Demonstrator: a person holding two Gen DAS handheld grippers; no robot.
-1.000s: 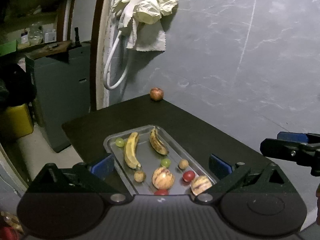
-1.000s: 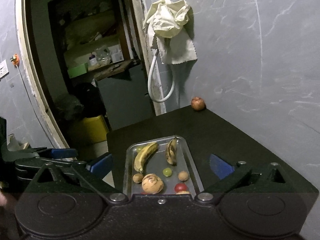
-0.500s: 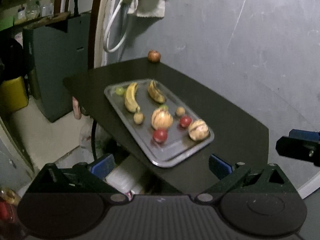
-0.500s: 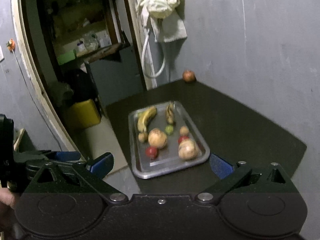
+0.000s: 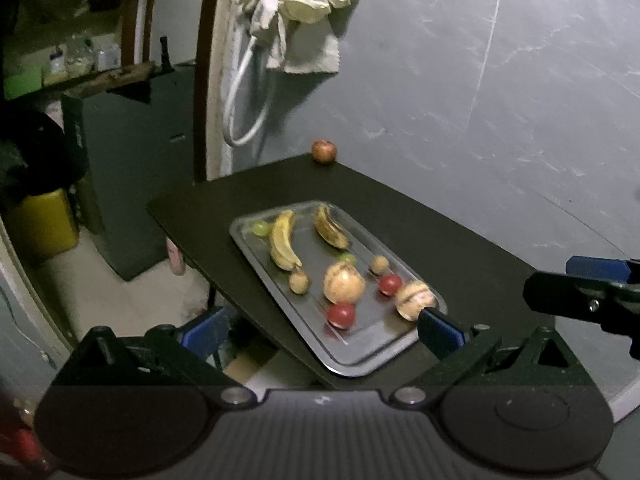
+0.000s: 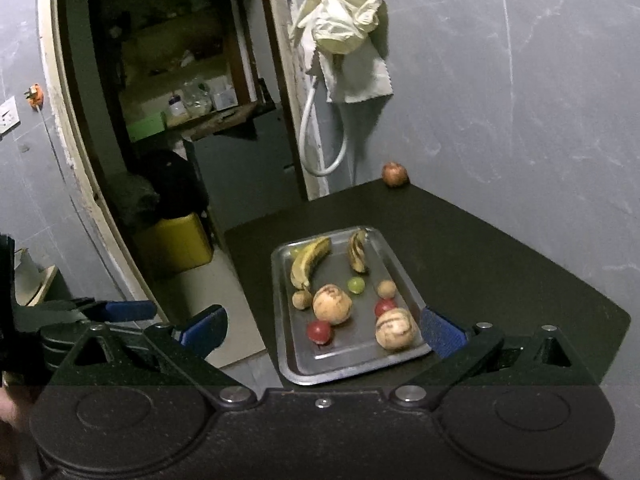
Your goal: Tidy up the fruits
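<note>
On the matte black table (image 6: 500,264) ahead of me lies a shiny rectangular steel tray (image 6: 400,262), long axis running near to far. Its far end holds two curved bananas (image 6: 308,258), lengthwise too; nearer sit two round tan fruits (image 6: 332,304), red tomatoes (image 6: 319,331) and small green grapes (image 6: 355,285). One apple (image 6: 395,174) rests apart at the far corner by the grey wall. My left gripper (image 5: 320,326) and right gripper (image 6: 322,326) hover spread wide, empty, short of the tray's near edge.
</note>
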